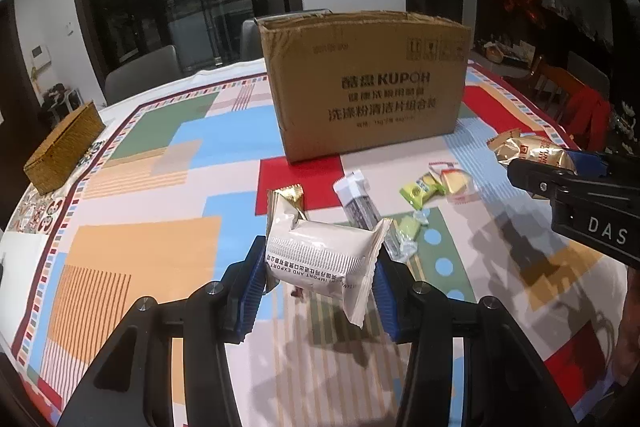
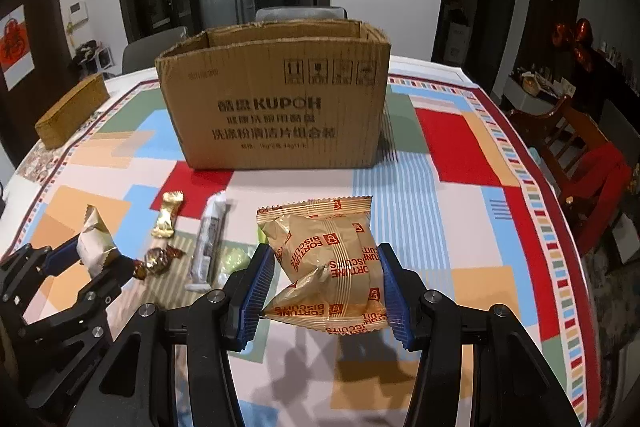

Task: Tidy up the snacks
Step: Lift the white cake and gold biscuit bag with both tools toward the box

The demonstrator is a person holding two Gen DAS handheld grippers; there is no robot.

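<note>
My left gripper [image 1: 320, 283] is shut on a white snack packet [image 1: 320, 259] and holds it above the table; it also shows at the left of the right wrist view [image 2: 96, 251]. My right gripper [image 2: 326, 283] is shut on a gold Fortune Biscuits packet [image 2: 326, 259], also seen at the right of the left wrist view [image 1: 532, 151]. An open brown cardboard box [image 1: 368, 87] [image 2: 276, 107] stands ahead on the table. Loose snacks lie in front of it: a gold candy [image 2: 168, 215], a brown candy [image 2: 158, 261], a white bar [image 2: 208, 243], green packets [image 1: 420, 189] and a cake slice [image 1: 458, 183].
The table carries a colourful patterned cloth [image 2: 460, 187]. A woven box [image 1: 64, 147] [image 2: 72, 111] sits at the far left edge. Grey chairs [image 1: 144, 71] stand behind the table and a wooden chair [image 2: 580, 155] with red cloth is to the right.
</note>
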